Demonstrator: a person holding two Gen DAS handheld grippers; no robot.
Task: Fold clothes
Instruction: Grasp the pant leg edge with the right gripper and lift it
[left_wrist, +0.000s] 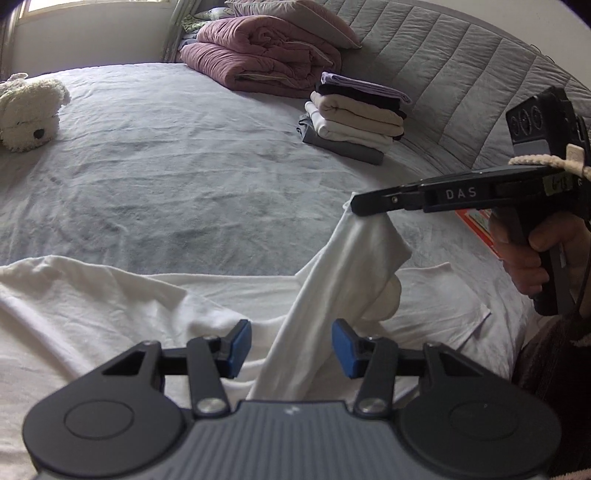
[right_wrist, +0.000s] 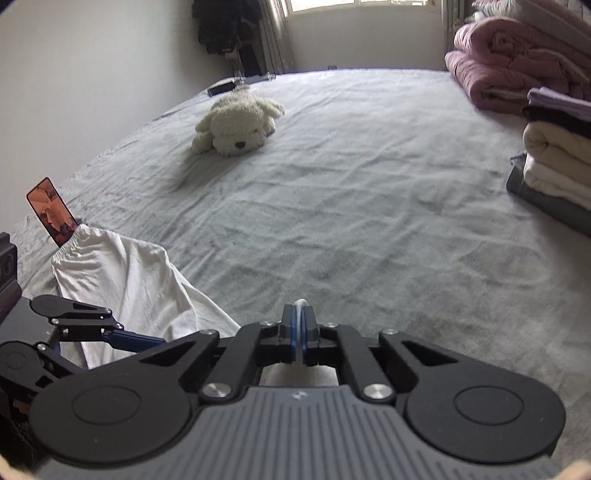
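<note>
Clearly soft and light, the white T-shirt (left_wrist: 155, 295) sprawls on the grey bed (left_wrist: 184, 166), one part lifted into a limp ridge. The right tool (right_wrist: 300, 328) is clamped on a thin fold of it; the left tool (left_wrist: 291, 347) stands half-open astride the ridge, pads clear. Hems and corners look the surest holds; loose cloth will sag.
</note>
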